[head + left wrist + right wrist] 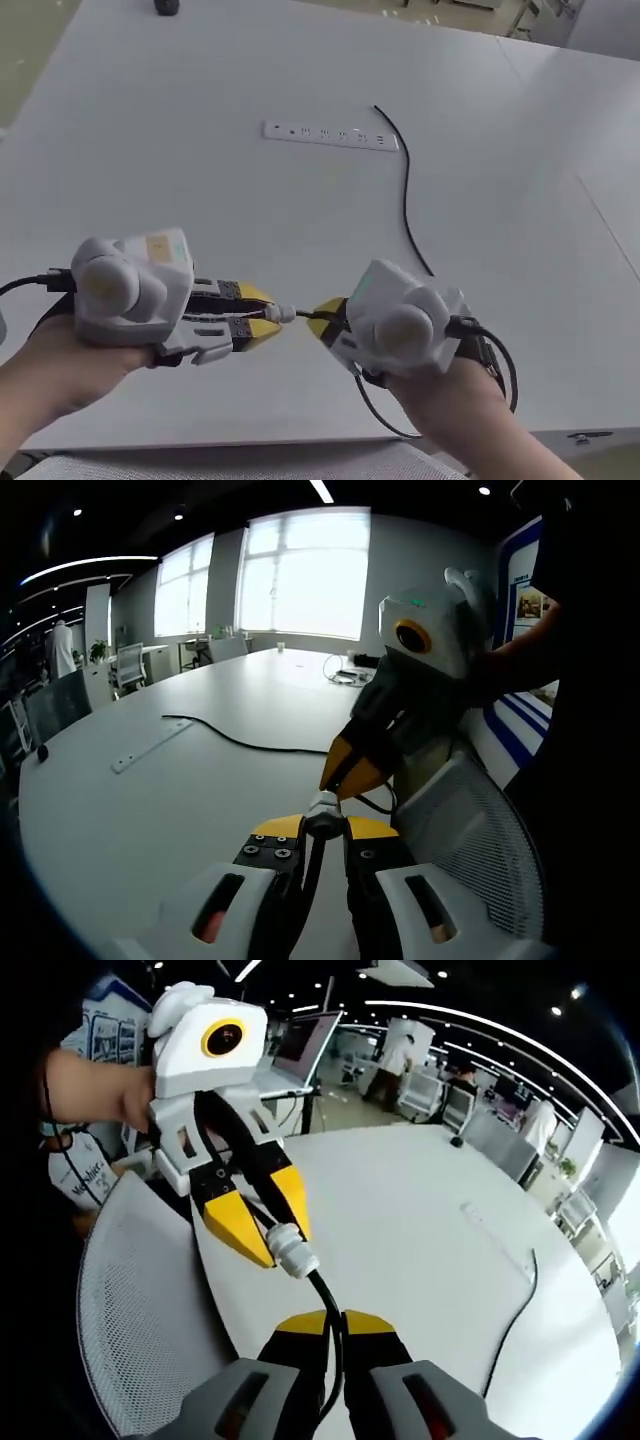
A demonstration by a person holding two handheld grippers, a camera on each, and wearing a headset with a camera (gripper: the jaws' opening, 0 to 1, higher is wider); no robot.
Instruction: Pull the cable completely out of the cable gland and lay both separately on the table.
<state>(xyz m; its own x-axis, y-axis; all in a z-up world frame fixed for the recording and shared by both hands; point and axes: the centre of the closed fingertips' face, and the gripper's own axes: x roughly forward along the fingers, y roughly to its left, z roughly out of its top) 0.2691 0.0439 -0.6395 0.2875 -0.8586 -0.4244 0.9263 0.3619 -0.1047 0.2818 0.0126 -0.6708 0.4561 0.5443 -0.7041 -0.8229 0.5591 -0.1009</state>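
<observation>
A white cable gland [283,314] is held just above the table's near edge, with my left gripper [262,316] shut on it. A black cable [322,1295] leaves the gland and runs a short way into my right gripper [325,319], which is shut on it. In the left gripper view the gland [325,811] sits between my yellow fingertips [280,827], and the right gripper [352,770] meets it from the right. In the right gripper view the gland [292,1249] sits at the tips of the left gripper [268,1230], with the cable pinched in my right gripper [335,1322].
A white power strip [330,135] lies in the middle of the white table [200,200]. A long black cable [407,195] snakes from beside it toward my right gripper. A mesh chair back [140,1310] stands at the near edge. People stand at far desks [400,1055].
</observation>
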